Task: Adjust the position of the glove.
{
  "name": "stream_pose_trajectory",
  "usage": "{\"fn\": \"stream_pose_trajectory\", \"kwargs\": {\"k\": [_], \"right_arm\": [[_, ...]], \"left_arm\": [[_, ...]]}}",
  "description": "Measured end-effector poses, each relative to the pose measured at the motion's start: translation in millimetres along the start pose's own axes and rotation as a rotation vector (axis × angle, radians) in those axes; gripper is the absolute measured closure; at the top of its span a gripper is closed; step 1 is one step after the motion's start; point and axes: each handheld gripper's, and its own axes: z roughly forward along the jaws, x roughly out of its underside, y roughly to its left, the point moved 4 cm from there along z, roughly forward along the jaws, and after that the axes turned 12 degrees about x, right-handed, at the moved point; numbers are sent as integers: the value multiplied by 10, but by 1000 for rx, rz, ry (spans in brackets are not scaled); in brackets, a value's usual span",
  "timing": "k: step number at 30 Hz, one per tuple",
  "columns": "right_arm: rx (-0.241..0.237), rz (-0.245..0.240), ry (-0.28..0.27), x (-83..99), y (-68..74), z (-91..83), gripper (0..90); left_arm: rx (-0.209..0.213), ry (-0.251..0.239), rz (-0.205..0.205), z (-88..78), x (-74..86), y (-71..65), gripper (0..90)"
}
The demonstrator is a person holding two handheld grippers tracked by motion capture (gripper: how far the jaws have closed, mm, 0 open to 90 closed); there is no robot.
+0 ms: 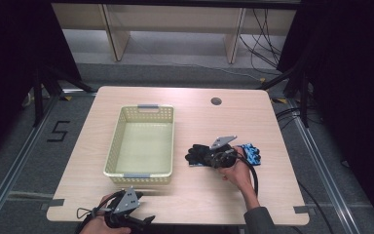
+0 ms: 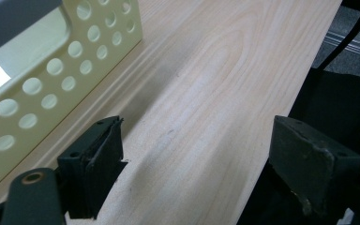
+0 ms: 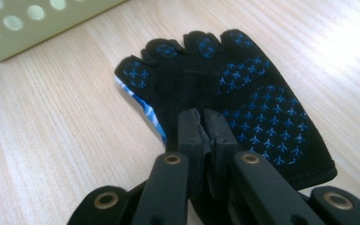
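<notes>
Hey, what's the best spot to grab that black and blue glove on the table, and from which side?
Pinch the glove at the palm near its cuff, coming from above on the cuff side: it lies flat, so only a raised fold of fabric offers purchase. The right gripper is closed there now.

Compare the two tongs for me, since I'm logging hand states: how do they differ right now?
The left tongs stand wide open over bare table beside the basket; the right tongs are shut, jaws pressed together on the black glove. Both have black jaws.

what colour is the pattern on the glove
Blue, small plane-like marks on the black glove; clearest in the right gripper view, where the right gripper meets it.
</notes>
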Motion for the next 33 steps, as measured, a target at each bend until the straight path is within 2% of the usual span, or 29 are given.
{"fn": "stream_pose_trajectory", "kwargs": {"k": [1, 2, 3, 5, 7, 8, 9, 10, 11, 12, 15, 17, 20, 21, 24, 27, 28, 30, 33], "right_arm": [[7, -27, -22, -10, -23, 1, 878], [0, -18, -6, -16, -13, -25, 879], [13, -41, -40, -55, -50, -58, 889], [7, -42, -50, -101, -58, -129, 889], [-6, -52, -82, -156, -53, -191, 890], [-2, -57, -75, -186, -50, -262, 890], [7, -74, -105, -211, -51, -277, 890], [-3, -78, -88, -220, -47, -323, 890], [-1, -90, -117, -240, -42, -341, 890], [-3, -87, -127, -255, -33, -376, 890], [-19, -93, -133, -287, -14, -489, 890], [-38, -110, -162, -310, -3, -571, 890], [-68, -99, -192, -327, 55, -704, 889], [-80, -110, -206, -326, 77, -733, 889], [-111, -141, -218, -282, 171, -808, 889], [-149, -116, -217, -194, 276, -863, 889], [-151, -137, -210, -140, 316, -865, 889], [-173, -141, -201, -68, 365, -873, 889], [-201, -117, -173, 58, 446, -871, 889]], "left_arm": [[4, -12, -6, 8, -2, -4, 176], [-5, -5, 24, -6, -9, 16, 176], [-4, -6, 21, -7, -9, 14, 176], [4, -10, -9, 1, -3, 5, 176], [1, -11, -7, 0, -3, 5, 176], [-7, -9, 12, -9, -8, 10, 176], [-7, -13, -5, -4, -4, 1, 176], [-7, -7, 17, -9, -9, 11, 176], [-7, -13, -4, -4, -5, 0, 176], [-7, -9, 16, -11, -10, 10, 176], [-9, -1, 6, -20, -6, 13, 176], [-12, -5, 8, -23, -8, 18, 176], [-11, -17, -1, -22, -11, 11, 176], [-13, -19, 2, -24, -14, 11, 176], [-13, -19, 10, -27, -16, 18, 176], [-16, -7, 19, -37, -15, 25, 175], [-12, -23, 8, -27, -19, 14, 175], [-17, -12, 6, -33, -14, 18, 175], [-13, -10, 1, -28, -12, 17, 175]]}}
